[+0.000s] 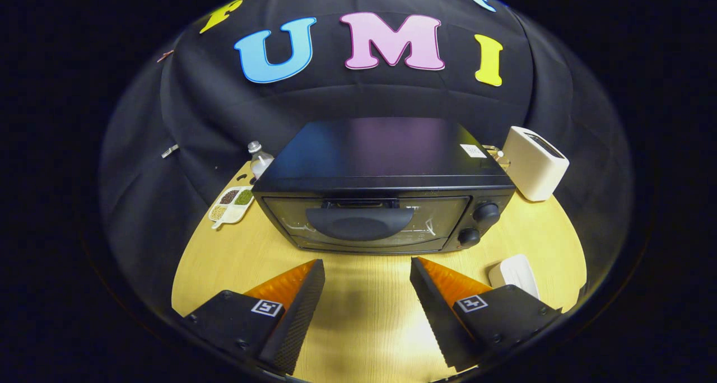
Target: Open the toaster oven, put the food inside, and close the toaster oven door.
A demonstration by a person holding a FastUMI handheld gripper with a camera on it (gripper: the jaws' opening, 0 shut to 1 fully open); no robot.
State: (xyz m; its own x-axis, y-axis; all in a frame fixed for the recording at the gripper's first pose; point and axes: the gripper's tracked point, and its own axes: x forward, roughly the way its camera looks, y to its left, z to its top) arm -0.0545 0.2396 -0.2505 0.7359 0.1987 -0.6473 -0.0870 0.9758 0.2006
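A black toaster oven [386, 170] stands on the wooden table [358, 310], just beyond my fingertips. Its glass door [364, 220] is closed, with a broad dark handle [358, 223] across its upper middle. Two knobs [485, 212] sit one above the other at the right of the door. My gripper [367, 271] is open above the table, a short way in front of the door, with nothing between its fingers. A white dish-like object [514, 274] lies on the table just past the right finger; whether it holds the food I cannot tell.
A white pop-up toaster [535, 162] stands to the right of the oven. A clear bottle [259, 160] and a white divided tray of seeds or spices [231, 205] are at the oven's left. Black cloth walls close the booth behind.
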